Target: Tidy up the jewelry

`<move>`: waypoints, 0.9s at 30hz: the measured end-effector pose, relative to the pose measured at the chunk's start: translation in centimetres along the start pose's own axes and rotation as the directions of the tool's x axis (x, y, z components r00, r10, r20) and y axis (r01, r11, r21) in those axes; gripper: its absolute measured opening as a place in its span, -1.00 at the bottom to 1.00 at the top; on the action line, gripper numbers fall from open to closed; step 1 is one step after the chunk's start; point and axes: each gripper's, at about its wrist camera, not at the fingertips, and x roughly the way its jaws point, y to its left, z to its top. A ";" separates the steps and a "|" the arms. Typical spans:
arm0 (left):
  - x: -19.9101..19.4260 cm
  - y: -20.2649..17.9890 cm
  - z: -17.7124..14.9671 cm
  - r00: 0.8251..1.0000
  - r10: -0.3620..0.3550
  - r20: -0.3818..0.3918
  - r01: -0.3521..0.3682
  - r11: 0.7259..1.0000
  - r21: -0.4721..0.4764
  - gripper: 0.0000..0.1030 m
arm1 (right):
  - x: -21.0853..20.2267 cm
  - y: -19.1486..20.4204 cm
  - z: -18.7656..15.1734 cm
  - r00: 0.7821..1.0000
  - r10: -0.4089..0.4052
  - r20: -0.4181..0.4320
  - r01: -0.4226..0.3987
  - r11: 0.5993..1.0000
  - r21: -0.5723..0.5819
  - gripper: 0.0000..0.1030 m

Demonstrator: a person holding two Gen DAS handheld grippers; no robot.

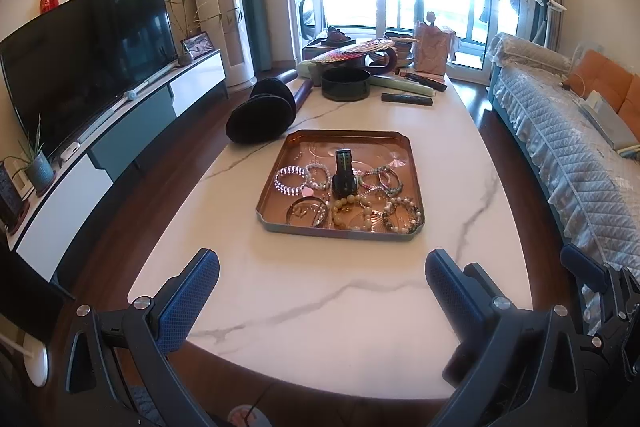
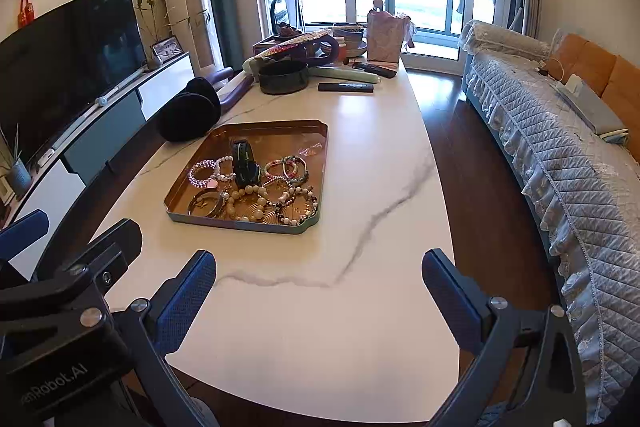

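While the left wrist view is looking along the white marble-patterned table (image 1: pixel 320 307), the left gripper (image 1: pixel 322 291) is hovering at the bottom of the frame with its blue-padded jaws standing wide apart and holding nothing. At the centre of the frame, the square copper-coloured metal tray (image 1: pixel 280 183) is sitting on the table, well apart from the fingertips. Inside it, the black upright watch stand (image 1: pixel 344 173) is standing near the middle, the clear pink-white beaded bracelet (image 1: pixel 289 181) is lying to its left, the thin gold bangle (image 1: pixel 308 213) is resting in the lower left corner, and the large cream beaded bracelet (image 1: pixel 352 213) is lying just beside it. A black round cushion (image 1: pixel 260 115) is sitting above and left of the tray, and a dark round bowl (image 1: pixel 346 83) is standing higher up. Part of the right gripper (image 1: pixel 580 271) is showing at the lower right edge.

While the right wrist view is facing the same table (image 2: pixel 320 327), the right gripper (image 2: pixel 318 287) is hovering at the bottom with its jaws likewise wide and empty. The tray (image 2: pixel 320 163) is appearing left of centre, the watch stand (image 2: pixel 244 163) standing within it among the bracelets. A black remote control (image 2: pixel 346 87) is lying above the tray, and the quilted grey sofa cover (image 2: pixel 560 155) is filling the right side.
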 end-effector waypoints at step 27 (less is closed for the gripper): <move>0.2 0.0 0.0 1.000 -0.003 -0.006 0.003 1.000 0.000 0.99 | 0.0 -0.1 -0.2 1.000 0.000 -0.006 0.000 1.000 -0.001 0.99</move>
